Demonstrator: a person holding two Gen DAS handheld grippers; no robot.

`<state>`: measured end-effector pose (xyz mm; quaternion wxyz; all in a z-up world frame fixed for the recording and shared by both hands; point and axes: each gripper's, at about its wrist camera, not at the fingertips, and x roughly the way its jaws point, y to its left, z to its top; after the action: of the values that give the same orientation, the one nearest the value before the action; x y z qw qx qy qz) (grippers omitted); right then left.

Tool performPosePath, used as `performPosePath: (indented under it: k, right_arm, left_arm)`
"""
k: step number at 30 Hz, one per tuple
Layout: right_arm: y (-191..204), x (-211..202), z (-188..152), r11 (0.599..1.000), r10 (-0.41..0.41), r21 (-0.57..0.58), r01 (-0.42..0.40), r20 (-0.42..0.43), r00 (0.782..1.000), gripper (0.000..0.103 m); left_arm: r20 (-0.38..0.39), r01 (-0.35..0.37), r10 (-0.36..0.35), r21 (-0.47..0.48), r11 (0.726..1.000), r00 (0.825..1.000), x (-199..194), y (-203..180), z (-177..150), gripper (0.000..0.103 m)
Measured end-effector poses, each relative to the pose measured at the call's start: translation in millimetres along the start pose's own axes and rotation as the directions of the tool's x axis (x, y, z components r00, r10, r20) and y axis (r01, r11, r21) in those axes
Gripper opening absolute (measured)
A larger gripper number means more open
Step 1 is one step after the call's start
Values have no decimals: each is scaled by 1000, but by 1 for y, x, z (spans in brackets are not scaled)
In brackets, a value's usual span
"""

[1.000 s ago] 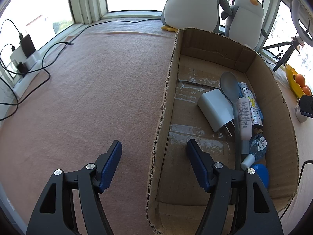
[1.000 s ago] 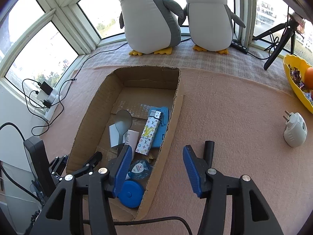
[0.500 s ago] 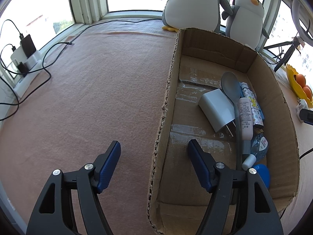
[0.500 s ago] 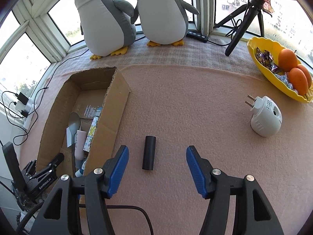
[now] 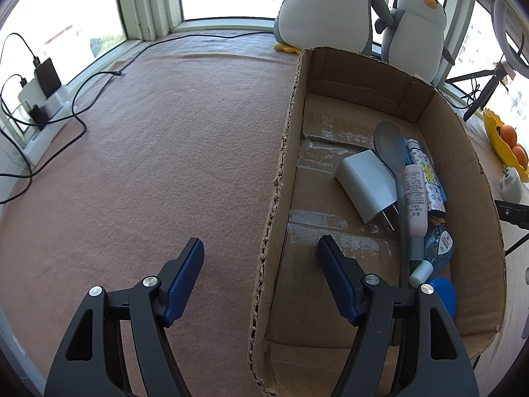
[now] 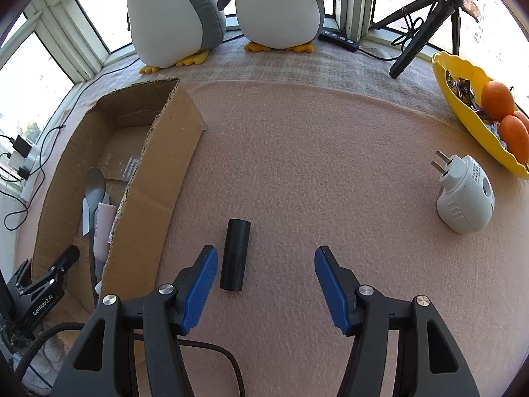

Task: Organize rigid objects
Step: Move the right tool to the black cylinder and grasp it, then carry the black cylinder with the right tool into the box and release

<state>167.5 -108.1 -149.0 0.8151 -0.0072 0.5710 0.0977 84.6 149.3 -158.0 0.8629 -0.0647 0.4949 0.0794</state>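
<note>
A cardboard box [image 5: 476, 178] [image 6: 165, 165] lies on the pink felt. Inside it are a white charger [image 5: 365, 185], a grey spoon [image 5: 390, 147], a pink tube [image 5: 415, 201], a patterned lighter [image 5: 429, 182] and a blue cap [image 5: 443, 294]. My left gripper [image 5: 261, 261] is open and empty, straddling the box's left wall. A black cylinder [image 6: 235, 254] lies on the felt right of the box. My right gripper [image 6: 266, 276] is open, with the cylinder just inside its left finger. A white plug-in device [image 6: 464, 198] lies at the right.
Two plush penguins [image 6: 228, 6] stand at the back by the window. A yellow bowl with oranges [image 6: 479, 112] and a black tripod [image 6: 420, 33] are at the back right. A power strip with cables [image 5: 43, 106] lies at the far left.
My right gripper has swung right, away from the box, and moved lower toward the black cylinder. My left gripper has barely moved.
</note>
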Motion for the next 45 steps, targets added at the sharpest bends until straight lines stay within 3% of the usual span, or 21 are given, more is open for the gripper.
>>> performPosePath:
  k: [10,22,28,45]
  right_arm:
    - [13,9,1,999,-18,-44,16,-26,999,52]
    - [18,21,2,998,-33,-61,29,-78,996,32]
    - [13,21,3,999,-31,-46,28,-80,996,15]
    - [6,-3,4,1000,-16,-3,16,-10,1000,15]
  left_arm:
    - [0,-1,1,1,1000,1000,0,0,0,72]
    - [0,-1,1,0,1000,1000,0,-1,0,72]
    - [0,-1,1,0,1000,1000,0,0,0,72]
    - [0,-2,2,1,1000,1000,0,-1,0,72]
